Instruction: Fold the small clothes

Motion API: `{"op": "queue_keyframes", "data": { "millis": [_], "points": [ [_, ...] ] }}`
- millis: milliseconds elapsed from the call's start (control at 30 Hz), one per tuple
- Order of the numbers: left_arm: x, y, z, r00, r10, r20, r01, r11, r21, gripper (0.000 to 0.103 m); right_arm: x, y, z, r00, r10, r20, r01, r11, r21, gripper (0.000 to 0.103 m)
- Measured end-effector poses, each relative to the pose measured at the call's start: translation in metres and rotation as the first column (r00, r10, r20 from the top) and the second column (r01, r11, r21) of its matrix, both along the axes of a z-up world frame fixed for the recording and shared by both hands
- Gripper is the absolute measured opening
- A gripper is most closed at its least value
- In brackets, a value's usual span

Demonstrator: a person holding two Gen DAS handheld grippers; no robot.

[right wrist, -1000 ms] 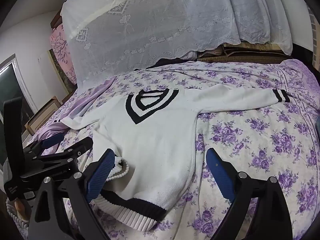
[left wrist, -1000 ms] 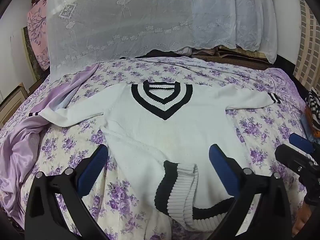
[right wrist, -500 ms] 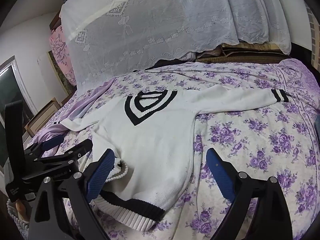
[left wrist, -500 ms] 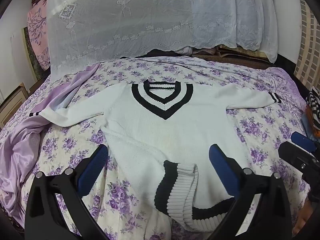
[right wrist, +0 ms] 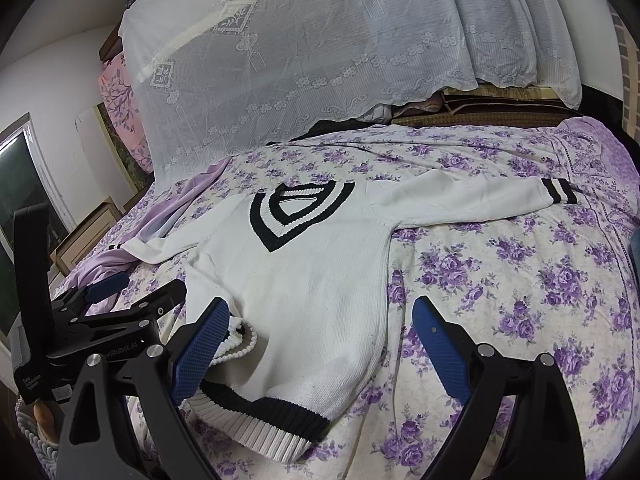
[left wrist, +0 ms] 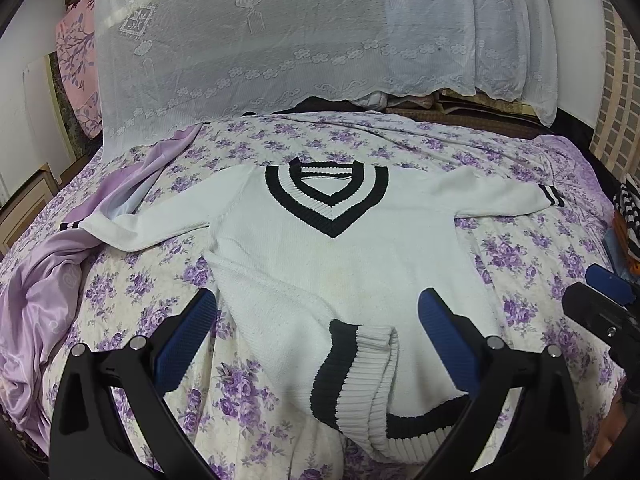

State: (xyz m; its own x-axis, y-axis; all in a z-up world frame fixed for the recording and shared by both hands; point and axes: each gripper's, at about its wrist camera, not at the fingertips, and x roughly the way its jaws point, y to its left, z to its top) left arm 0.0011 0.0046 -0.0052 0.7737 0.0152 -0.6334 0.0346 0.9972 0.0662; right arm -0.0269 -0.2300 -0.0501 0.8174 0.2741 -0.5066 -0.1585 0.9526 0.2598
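Observation:
A small white knit sweater (left wrist: 348,264) with a black-striped V-neck lies face up on the floral bedspread (left wrist: 132,288), both sleeves spread out; it also shows in the right wrist view (right wrist: 304,280). Its ribbed black-and-white hem (left wrist: 360,368) is bunched and folded up on the near left side. My left gripper (left wrist: 316,320) is open and empty, hovering just above the hem. My right gripper (right wrist: 320,332) is open and empty above the sweater's lower right corner. The left gripper also shows at the left of the right wrist view (right wrist: 108,300).
A lilac satin sheet (left wrist: 36,292) is rumpled at the bed's left edge. A white lace cover (left wrist: 304,36) drapes over piled bedding at the head. Striped items (left wrist: 628,216) sit at the right edge. A wooden cabinet (right wrist: 88,236) stands beside the bed.
Both grippers have shifted only slightly; the sweater lies as before and nothing was grasped.

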Motion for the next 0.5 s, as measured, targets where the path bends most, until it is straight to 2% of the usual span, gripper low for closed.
{"op": "queue_keyframes", "data": {
  "millis": [500],
  "points": [
    [0.0003, 0.0006, -0.0002, 1.000, 0.002, -0.002, -0.002, 1.000, 0.000, 0.099, -0.0013, 0.0007, -0.0007, 1.000, 0.000, 0.001, 0.000, 1.000, 0.003, 0.093]
  ]
}}
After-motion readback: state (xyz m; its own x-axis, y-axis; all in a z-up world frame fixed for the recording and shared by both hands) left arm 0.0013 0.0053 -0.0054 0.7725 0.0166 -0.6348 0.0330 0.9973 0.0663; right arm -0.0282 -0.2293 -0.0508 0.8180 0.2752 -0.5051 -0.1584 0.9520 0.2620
